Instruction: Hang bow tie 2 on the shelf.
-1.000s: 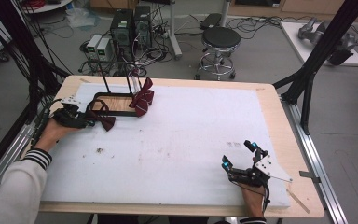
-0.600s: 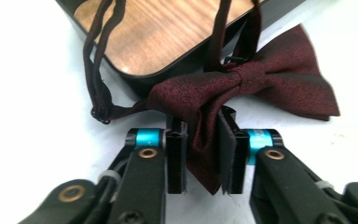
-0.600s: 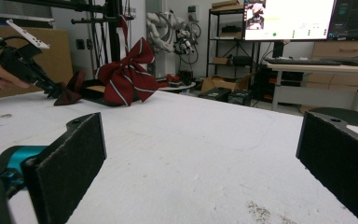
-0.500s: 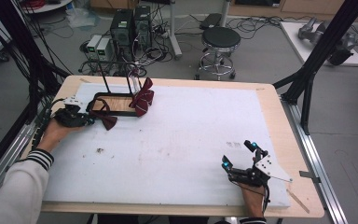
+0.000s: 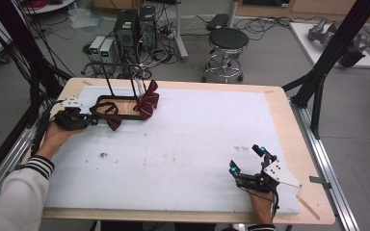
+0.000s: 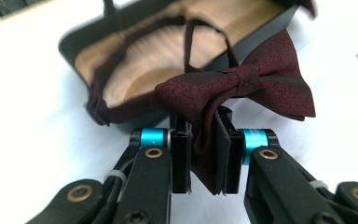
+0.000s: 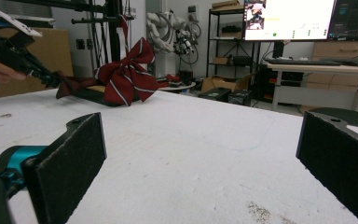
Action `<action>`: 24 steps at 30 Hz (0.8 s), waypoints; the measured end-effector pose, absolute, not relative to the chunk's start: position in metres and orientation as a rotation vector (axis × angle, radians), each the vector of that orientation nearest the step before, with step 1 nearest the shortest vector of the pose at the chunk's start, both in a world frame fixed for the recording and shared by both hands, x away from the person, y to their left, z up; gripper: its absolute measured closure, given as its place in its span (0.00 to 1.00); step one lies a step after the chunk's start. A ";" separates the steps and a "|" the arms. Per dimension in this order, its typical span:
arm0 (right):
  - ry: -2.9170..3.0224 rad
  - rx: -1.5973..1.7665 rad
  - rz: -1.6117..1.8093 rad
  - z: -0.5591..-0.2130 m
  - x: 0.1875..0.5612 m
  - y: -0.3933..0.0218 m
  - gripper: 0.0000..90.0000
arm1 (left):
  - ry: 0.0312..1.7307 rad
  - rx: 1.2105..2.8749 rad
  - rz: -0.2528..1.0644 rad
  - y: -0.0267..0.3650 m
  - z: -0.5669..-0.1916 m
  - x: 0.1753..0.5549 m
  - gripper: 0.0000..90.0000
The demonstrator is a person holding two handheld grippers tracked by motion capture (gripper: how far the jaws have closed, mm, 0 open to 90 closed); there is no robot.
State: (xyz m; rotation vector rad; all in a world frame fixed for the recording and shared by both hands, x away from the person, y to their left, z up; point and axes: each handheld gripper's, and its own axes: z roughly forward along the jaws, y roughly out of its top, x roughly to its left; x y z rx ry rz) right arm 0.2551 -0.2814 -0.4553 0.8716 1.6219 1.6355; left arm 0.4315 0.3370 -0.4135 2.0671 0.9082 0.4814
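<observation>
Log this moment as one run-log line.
left gripper: just closed, fingers clamp dark red bow tie | bow tie strap: over wooden stand base | right gripper: open, idle | striped bow: on stand

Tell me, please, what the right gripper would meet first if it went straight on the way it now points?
Probably nothing nearby: ahead of the open right gripper lies bare white table. The striped bow sits off to the left.

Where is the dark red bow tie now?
In the high view, the dark red bow tie lies at the table's far left, pinched by the left gripper, beside the black stand base.
</observation>
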 end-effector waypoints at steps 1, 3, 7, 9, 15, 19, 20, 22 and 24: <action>1.622 0.871 1.635 -0.455 0.255 -0.281 0.01 | 0.904 2.063 0.485 0.337 -0.412 0.431 0.87; 1.622 0.871 1.635 -0.455 0.255 -0.281 0.01 | 0.901 2.050 0.501 0.338 -0.408 0.429 0.87; 1.622 0.869 1.635 -0.455 0.255 -0.282 0.01 | 0.899 2.002 0.521 0.341 -0.400 0.424 0.87; 1.622 0.871 1.635 -0.455 0.255 -0.282 0.01 | 0.897 1.961 0.544 0.341 -0.395 0.421 0.87; 1.621 0.869 1.636 -0.455 0.255 -0.282 0.01 | 0.892 1.891 0.601 0.344 -0.384 0.415 0.87; 1.621 0.868 1.634 -0.455 0.255 -0.282 0.01 | 0.892 1.845 0.640 0.345 -0.377 0.411 0.87; 1.622 0.870 1.635 -0.455 0.255 -0.282 0.01 | 0.896 1.831 0.647 0.346 -0.376 0.410 0.87; 1.622 0.869 1.636 -0.455 0.255 -0.282 0.01 | 0.900 1.813 0.662 0.348 -0.373 0.409 0.87; 1.622 0.871 1.635 -0.455 0.255 -0.282 0.01 | 0.906 1.798 0.672 0.349 -0.371 0.408 0.87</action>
